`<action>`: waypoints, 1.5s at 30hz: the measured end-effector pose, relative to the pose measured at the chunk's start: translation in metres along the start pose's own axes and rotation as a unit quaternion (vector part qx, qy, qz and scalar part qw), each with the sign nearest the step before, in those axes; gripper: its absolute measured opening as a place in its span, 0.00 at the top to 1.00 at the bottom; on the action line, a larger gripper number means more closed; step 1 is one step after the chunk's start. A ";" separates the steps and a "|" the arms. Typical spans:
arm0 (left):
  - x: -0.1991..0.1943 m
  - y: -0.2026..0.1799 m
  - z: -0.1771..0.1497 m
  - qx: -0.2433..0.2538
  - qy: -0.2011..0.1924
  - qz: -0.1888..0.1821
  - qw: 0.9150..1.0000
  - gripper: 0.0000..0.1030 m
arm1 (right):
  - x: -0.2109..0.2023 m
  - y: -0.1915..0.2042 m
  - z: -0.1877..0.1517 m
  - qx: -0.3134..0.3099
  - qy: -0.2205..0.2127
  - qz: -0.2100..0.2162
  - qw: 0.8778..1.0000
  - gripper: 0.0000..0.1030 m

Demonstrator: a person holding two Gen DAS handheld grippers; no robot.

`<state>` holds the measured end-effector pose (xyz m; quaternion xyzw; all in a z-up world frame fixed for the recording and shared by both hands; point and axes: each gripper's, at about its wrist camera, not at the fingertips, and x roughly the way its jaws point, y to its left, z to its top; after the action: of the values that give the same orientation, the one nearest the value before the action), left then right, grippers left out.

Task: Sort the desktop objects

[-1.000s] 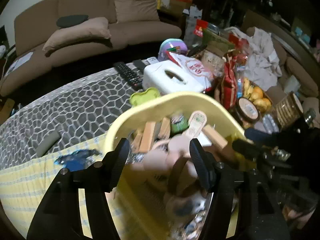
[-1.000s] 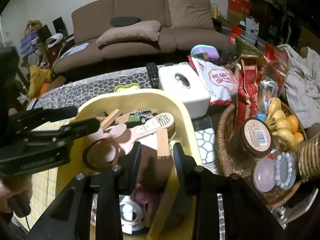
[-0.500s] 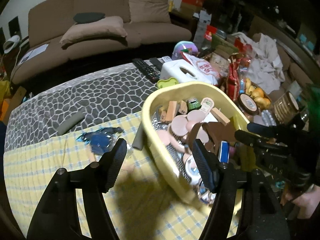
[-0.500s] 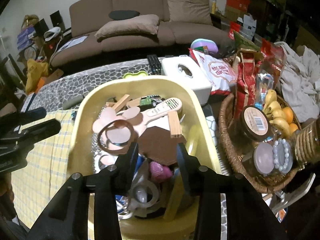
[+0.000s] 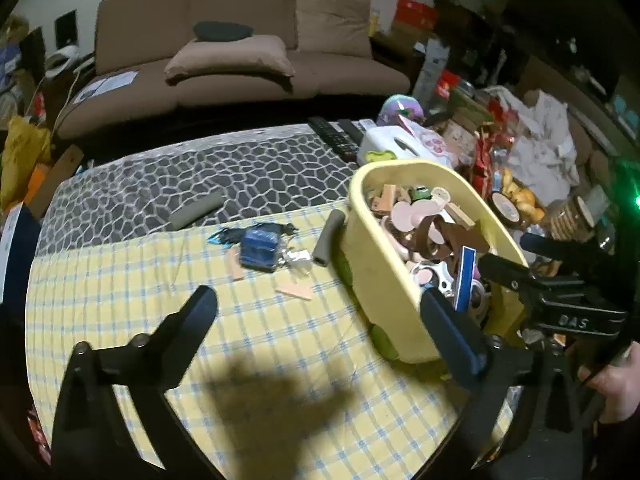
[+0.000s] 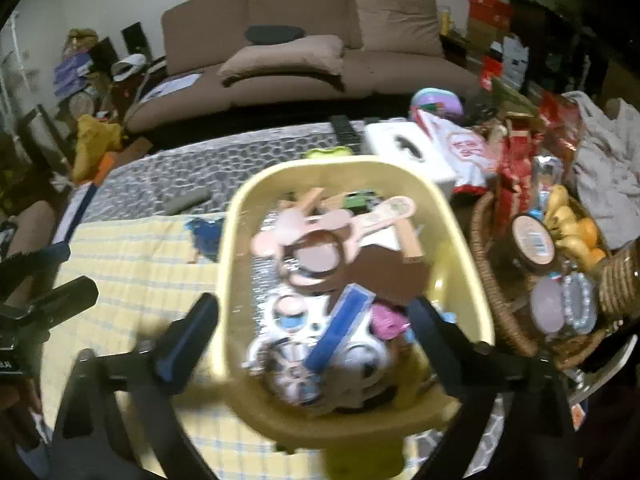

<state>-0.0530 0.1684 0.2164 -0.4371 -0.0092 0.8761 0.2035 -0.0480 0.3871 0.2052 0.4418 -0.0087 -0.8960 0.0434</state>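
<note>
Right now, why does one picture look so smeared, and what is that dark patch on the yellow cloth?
Right wrist view: motion blur smears the yellow bin and its contents, though the sofa stays fairly crisp. Left wrist view: sharper; the dark patch is a shadow on the checked cloth, below the left hand-held gripper. Both views bulge, with dark corners.

White "DAS" lettering on black body of right gripper, right of left gripper's fingers. Bag print beyond bin and barcode label on jar lid: illegible.
</note>
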 end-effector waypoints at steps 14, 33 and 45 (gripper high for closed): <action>-0.047 0.063 -0.048 -0.031 -0.007 0.054 0.998 0.00 | -0.006 0.076 -0.017 -0.023 -0.007 0.026 0.999 0.01; -0.008 0.143 -0.118 -0.085 0.016 0.107 0.991 0.00 | 0.074 0.139 -0.060 -0.026 0.011 0.042 0.999 0.00; 0.038 0.162 -0.144 -0.095 0.031 0.142 0.985 0.00 | 0.139 0.148 -0.096 -0.039 0.029 0.025 0.999 0.01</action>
<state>-0.0195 0.0102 0.0671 -0.4778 -0.0238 0.8775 0.0347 -0.0458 0.2299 0.0445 0.4648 0.0165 -0.8813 0.0833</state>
